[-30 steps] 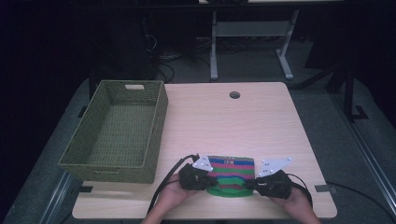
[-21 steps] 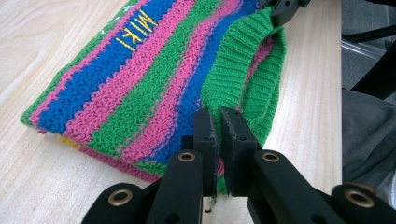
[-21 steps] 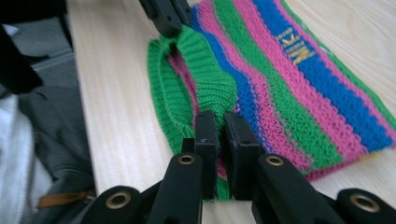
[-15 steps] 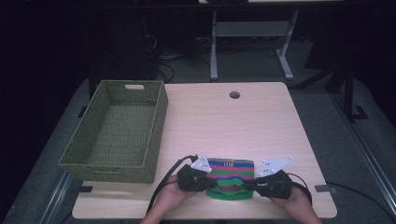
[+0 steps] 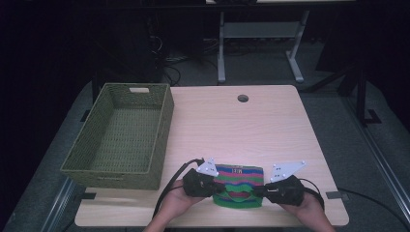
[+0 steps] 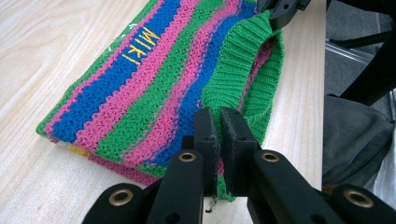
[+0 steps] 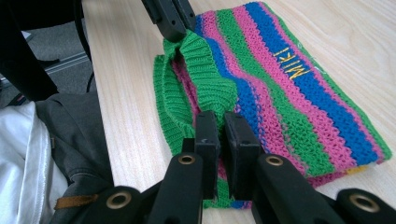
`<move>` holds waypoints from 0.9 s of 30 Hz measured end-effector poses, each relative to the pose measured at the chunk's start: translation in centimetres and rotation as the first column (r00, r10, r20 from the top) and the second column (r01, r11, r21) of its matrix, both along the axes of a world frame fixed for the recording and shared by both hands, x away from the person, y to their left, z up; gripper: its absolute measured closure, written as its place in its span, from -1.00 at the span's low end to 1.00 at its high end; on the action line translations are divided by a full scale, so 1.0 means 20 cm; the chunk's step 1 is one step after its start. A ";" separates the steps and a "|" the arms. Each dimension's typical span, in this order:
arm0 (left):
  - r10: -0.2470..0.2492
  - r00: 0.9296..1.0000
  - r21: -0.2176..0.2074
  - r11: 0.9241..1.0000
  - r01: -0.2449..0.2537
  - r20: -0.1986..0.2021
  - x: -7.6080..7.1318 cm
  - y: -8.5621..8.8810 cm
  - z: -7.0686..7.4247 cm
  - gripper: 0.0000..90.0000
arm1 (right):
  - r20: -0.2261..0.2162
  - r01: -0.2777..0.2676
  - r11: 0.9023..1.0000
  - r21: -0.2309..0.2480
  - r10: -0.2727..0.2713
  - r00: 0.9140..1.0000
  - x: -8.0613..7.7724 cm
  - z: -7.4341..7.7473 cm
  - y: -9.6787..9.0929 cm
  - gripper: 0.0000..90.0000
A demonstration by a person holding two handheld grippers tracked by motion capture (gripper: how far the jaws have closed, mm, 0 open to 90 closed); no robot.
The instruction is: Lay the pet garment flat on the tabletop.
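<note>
A striped knit piece (image 5: 239,185) in green, pink and blue, with yellow letters, lies flat near the table's front edge. Its green ribbed opening (image 6: 243,79) faces the person. My left gripper (image 5: 216,185) is shut on the knit's left corner, its jaws pinching the fabric (image 6: 219,140). My right gripper (image 5: 258,191) is shut on the right corner, fabric pinched between its jaws (image 7: 220,140). In the left gripper view the right gripper (image 6: 280,9) holds the far corner. In the right gripper view the left gripper (image 7: 170,18) holds the far corner.
A green woven basket (image 5: 167,121) stands at the table's left, with nothing inside. A cable hole (image 5: 242,98) sits near the back edge of the wooden table (image 5: 251,130). The person's dark clothing (image 7: 70,140) is close behind the front edge.
</note>
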State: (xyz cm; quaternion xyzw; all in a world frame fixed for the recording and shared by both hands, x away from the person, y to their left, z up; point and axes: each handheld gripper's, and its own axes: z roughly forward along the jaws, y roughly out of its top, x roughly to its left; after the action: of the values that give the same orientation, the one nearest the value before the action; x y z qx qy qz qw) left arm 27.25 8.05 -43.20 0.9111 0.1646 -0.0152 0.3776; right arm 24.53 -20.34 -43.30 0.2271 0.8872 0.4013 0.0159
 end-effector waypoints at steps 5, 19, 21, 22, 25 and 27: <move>0.001 1.000 0.003 1.000 -0.001 0.005 -0.01 0.01 0.01 0.89 | 0.011 0.003 1.000 0.003 -0.003 1.000 0.00 0.02 0.00 0.87; -0.009 1.000 0.001 1.000 0.009 0.023 -0.04 0.03 0.07 0.89 | 0.022 -0.010 1.000 0.009 0.010 1.000 -0.03 0.07 -0.01 0.87; -0.009 1.000 0.000 1.000 0.009 0.022 -0.05 0.03 0.08 0.90 | 0.024 -0.014 1.000 0.009 0.014 1.000 -0.03 0.07 0.00 0.87; -0.013 0.999 0.001 1.000 0.013 0.029 -0.05 0.03 0.09 0.89 | 0.027 -0.014 1.000 0.008 0.014 1.000 -0.04 0.08 0.00 0.87; -0.018 0.999 0.002 1.000 0.018 0.032 -0.06 0.03 0.11 0.90 | 0.029 -0.018 1.000 0.009 0.018 0.999 -0.04 0.10 0.00 0.87; -0.019 0.999 -0.001 1.000 0.019 0.034 -0.06 0.03 0.12 0.90 | 0.031 -0.020 1.000 0.007 0.020 0.999 -0.05 0.11 0.00 0.87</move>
State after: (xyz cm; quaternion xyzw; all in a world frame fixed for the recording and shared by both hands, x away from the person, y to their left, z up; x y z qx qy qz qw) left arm 25.97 8.63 -40.75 0.9124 0.1497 -0.0034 0.3809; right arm 23.57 -20.36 -41.01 0.2119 0.8875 0.4084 0.0249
